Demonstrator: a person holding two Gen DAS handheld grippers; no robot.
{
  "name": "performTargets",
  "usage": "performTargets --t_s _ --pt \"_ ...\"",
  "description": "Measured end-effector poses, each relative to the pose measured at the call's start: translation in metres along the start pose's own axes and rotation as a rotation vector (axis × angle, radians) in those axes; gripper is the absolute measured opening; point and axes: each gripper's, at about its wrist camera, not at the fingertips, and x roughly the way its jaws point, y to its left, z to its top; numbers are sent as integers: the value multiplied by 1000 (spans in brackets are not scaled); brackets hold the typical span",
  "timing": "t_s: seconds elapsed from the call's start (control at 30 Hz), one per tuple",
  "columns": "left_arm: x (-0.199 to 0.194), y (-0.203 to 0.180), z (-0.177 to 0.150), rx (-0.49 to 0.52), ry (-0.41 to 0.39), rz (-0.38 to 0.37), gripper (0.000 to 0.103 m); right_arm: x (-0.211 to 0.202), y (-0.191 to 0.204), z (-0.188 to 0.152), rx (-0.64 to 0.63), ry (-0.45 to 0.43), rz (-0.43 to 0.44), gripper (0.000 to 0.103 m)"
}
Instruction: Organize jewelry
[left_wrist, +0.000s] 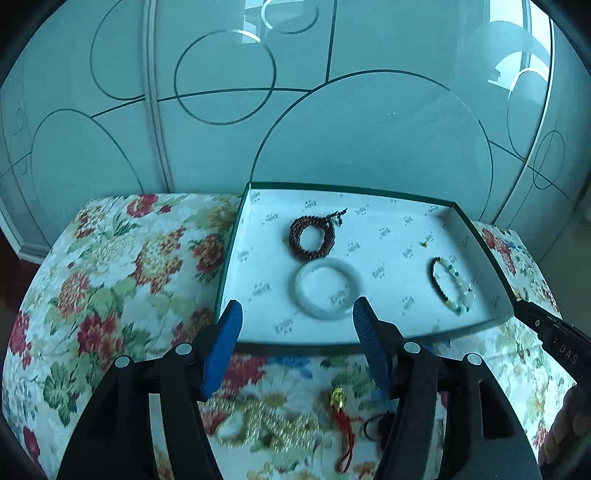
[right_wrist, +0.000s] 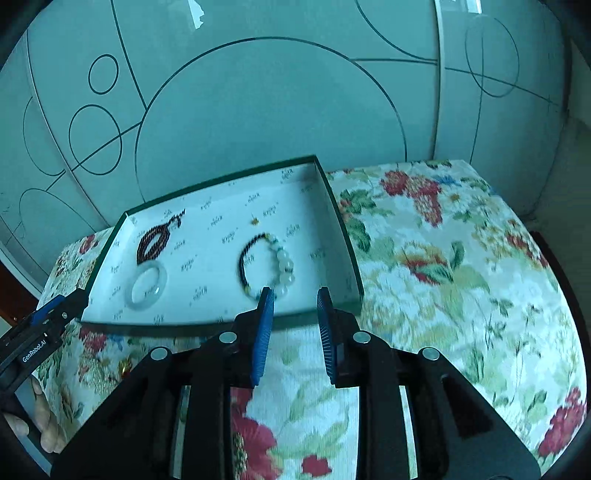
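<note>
Both blue-padded grippers, left (left_wrist: 297, 314) wide and right (right_wrist: 295, 299) narrower, hang empty before the green-rimmed white cardboard tray (left_wrist: 480, 236) holding a pale jade bangle (left_wrist: 327, 288).

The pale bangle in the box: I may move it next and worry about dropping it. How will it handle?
The pale bangle looks like a smooth, rigid ring, so it probably keeps its shape but may slip between flat pads. It seems stone or glass, so likely breakable if dropped. Lying flat it should stay put; on edge it could roll.
</note>
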Motion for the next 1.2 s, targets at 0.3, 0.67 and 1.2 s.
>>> performTargets --t_s 0.3,0.67,1.2 --pt "-31 24 -73 -61 66 25 67 -30 -6 -78 19 57 -4 24" --pt "-42 33 -105 -78 93 49 67 -43 10 -105 -17 76 12 24" --pt "-34 35 -109 -84 111 37 67 -26 46 -108 -133 77 -28 18"
